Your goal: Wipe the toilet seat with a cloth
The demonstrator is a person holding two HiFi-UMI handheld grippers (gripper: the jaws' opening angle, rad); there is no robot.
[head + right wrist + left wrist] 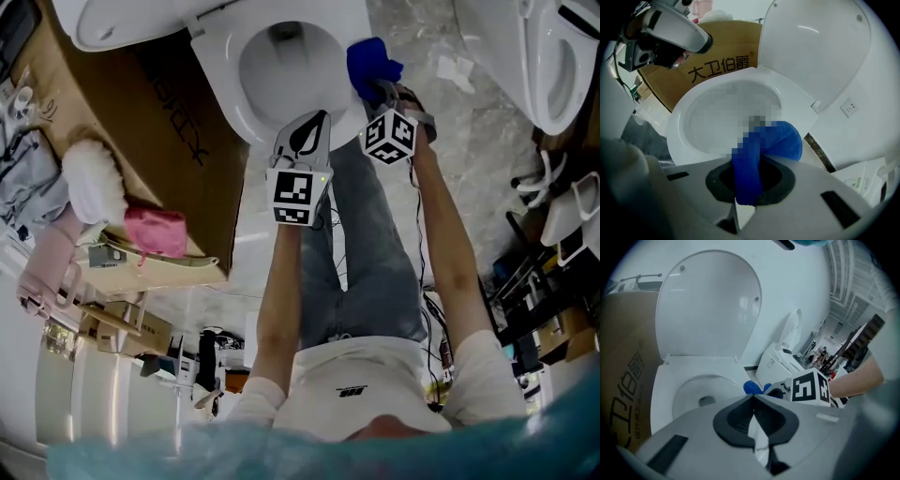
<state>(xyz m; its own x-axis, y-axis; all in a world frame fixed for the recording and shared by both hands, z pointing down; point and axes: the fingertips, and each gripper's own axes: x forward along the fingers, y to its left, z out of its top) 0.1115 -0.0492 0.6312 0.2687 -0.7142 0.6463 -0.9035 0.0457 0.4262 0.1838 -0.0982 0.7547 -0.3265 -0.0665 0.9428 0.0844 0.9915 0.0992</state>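
Cloth (372,64): blue, clamped in the right gripper (380,94). It sits at the right side of the seat (217,84) as the person faces it, level with the bowl.
Cloth, long axis: in the right gripper view a strip of cloth (761,145) runs along the line of the jaws, and a bunched end sticks out past the tips.
Cloth to seat: the bunched end overlaps the near right part of the seat (677,126). No view settles whether it presses on the seat or hangs just above it.
Seat: down, a white ring round the bowl, with the lid (820,51) raised behind it. Most of the ring lies to the left of the cloth and ahead of it.
Right gripper (750,183): jaws closed on the cloth, pointing in over the rim toward the bowl.
Left gripper (314,122): jaws together with nothing between them, seen in its own view (753,413). It hovers at the front of the seat, just beside the right gripper and on its left.
Nearer hand: the right one has the cloth at the rim, so the wipe looks to be its job. The left gripper takes no part for now.
Next move, as a judgement: lower the bunched end flat onto the ring and draw it along the curve, away from the right side.
Risk: the free end could drop into the bowl.
Surroundings: a cardboard box (141,122) stands against the toilet's left side, and a second toilet (553,56) stands well off to the right.
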